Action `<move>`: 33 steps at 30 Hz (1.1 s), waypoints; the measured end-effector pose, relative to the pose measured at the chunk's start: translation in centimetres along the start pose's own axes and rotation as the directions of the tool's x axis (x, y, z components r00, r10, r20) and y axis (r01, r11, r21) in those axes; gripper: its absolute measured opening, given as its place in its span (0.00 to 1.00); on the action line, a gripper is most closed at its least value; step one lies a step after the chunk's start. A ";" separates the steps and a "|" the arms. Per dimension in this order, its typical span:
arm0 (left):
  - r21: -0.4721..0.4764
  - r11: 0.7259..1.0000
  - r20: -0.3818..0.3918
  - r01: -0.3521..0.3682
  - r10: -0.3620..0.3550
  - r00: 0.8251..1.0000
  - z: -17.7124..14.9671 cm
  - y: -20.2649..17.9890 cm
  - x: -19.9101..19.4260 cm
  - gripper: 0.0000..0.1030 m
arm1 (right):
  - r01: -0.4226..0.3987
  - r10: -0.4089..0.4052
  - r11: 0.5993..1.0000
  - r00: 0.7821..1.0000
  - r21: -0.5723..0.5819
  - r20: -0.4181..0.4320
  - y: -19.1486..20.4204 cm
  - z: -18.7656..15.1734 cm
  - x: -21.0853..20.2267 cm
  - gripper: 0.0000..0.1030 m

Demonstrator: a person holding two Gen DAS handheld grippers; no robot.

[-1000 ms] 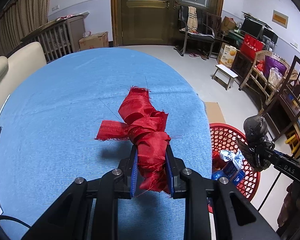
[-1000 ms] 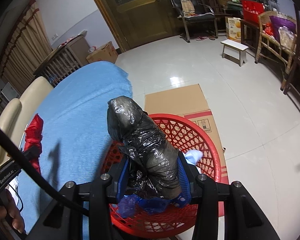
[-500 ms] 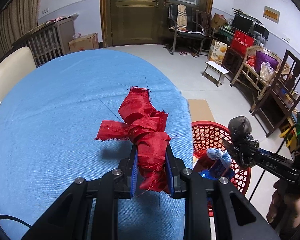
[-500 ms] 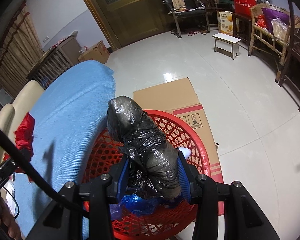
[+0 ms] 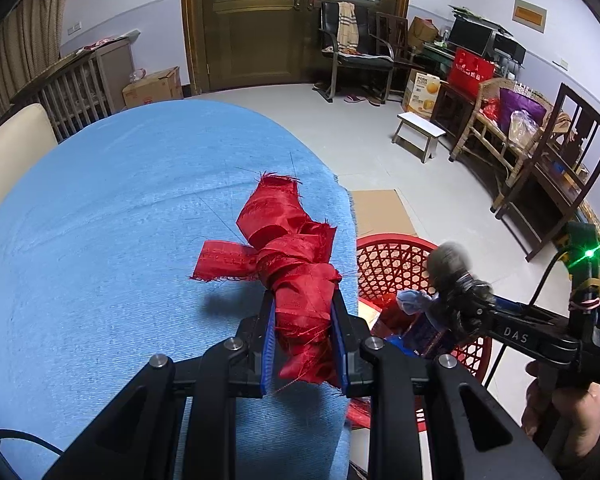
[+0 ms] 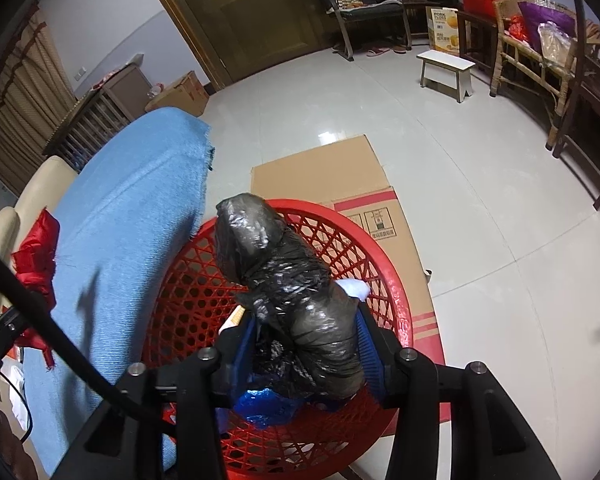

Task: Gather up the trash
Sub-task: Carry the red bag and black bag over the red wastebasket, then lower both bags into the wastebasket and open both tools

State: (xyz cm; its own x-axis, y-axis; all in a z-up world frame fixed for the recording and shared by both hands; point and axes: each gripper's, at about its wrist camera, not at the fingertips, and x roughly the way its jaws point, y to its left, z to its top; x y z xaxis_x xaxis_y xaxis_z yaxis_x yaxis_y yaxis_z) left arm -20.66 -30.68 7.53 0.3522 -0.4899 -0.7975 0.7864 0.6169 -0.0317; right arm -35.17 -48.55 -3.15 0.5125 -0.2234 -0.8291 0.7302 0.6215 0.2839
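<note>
My left gripper [image 5: 304,320] is shut on a knotted red cloth [image 5: 292,256], held just above the blue-covered table [image 5: 120,220] near its right edge. A red mesh basket [image 6: 396,292] stands on the floor beside the table. Over it, my right gripper [image 6: 308,340] has its jaws opening. A crumpled black plastic bag [image 6: 292,292] stands between them, leaning on the right pad with a gap at the left pad. In the left wrist view that black plastic bag [image 5: 448,260] is blurred above the red mesh basket [image 5: 400,264]. Blue plastic [image 6: 260,400] and white paper [image 6: 356,288] lie in the basket.
Flattened cardboard [image 6: 324,176] lies on the tiled floor under and beyond the basket. A white stool [image 6: 446,68], chairs and wicker furniture line the far right. A beige sofa [image 5: 12,140] stands left of the table. A person's hand [image 5: 560,408] holds the right gripper.
The right jaws have spread apart around the black bag and the gripper has sunk lower over the basket. The left gripper has carried the red cloth sideways towards the table's basket-side edge.
</note>
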 end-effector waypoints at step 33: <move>0.122 0.989 -0.052 0.087 -0.081 0.995 0.6 -7.4 2.0 0.25 | -0.023 0.004 0.993 0.987 0.116 0.163 -4.6 1.0 -7.4 0.70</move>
State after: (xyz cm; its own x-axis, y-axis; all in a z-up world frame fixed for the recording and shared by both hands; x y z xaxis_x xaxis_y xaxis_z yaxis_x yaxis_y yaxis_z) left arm -25.46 -36.59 6.51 0.2602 -0.5053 -0.8228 0.8702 0.4920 -0.0269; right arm -41.83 -50.54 2.15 0.5820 -0.3405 -0.7385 0.7658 0.5351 0.3567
